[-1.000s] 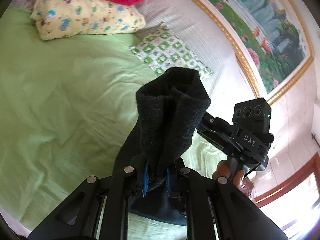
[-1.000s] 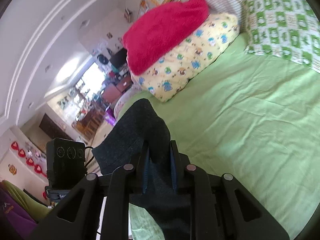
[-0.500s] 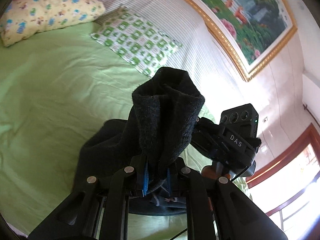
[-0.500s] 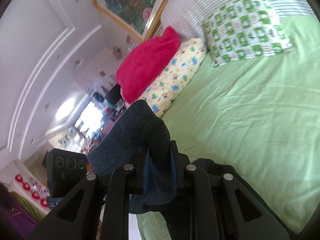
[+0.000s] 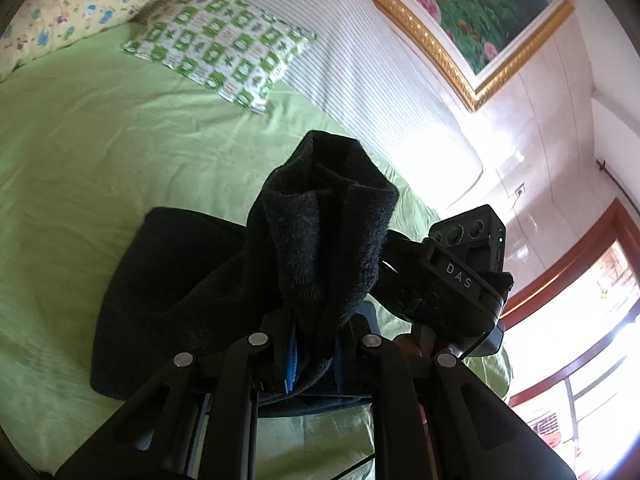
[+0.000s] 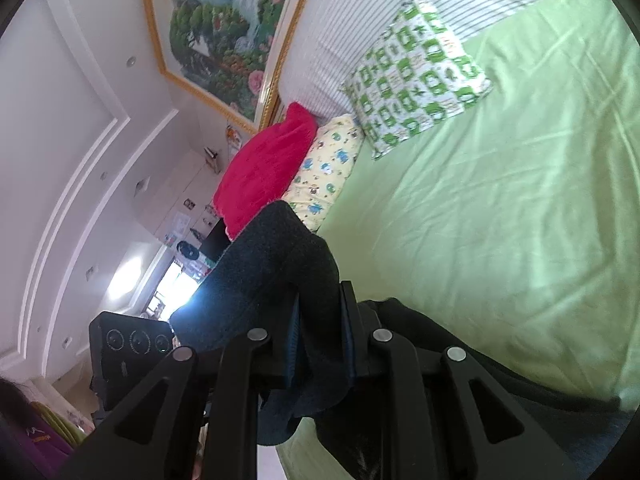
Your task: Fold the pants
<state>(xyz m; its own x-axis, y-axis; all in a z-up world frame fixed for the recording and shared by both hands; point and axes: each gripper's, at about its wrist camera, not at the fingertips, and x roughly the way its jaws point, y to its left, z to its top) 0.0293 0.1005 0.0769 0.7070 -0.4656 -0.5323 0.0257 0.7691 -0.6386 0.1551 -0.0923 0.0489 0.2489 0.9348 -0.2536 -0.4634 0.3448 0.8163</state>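
A green-sheeted bed (image 5: 100, 152) fills both views, and the dark pants (image 5: 168, 292) lie partly spread on it, with bunched edges lifted into both grippers. The left wrist view alone shows the spread panel on the sheet to the left and a window (image 5: 592, 320) at right, while the right wrist view alone shows the red blanket (image 6: 264, 176) on the yellow pillow (image 6: 328, 168) at the far side. The left gripper (image 5: 314, 354) is clamped on a fuzzy fold, and the right gripper (image 6: 322, 344) is likewise closed on the cloth.
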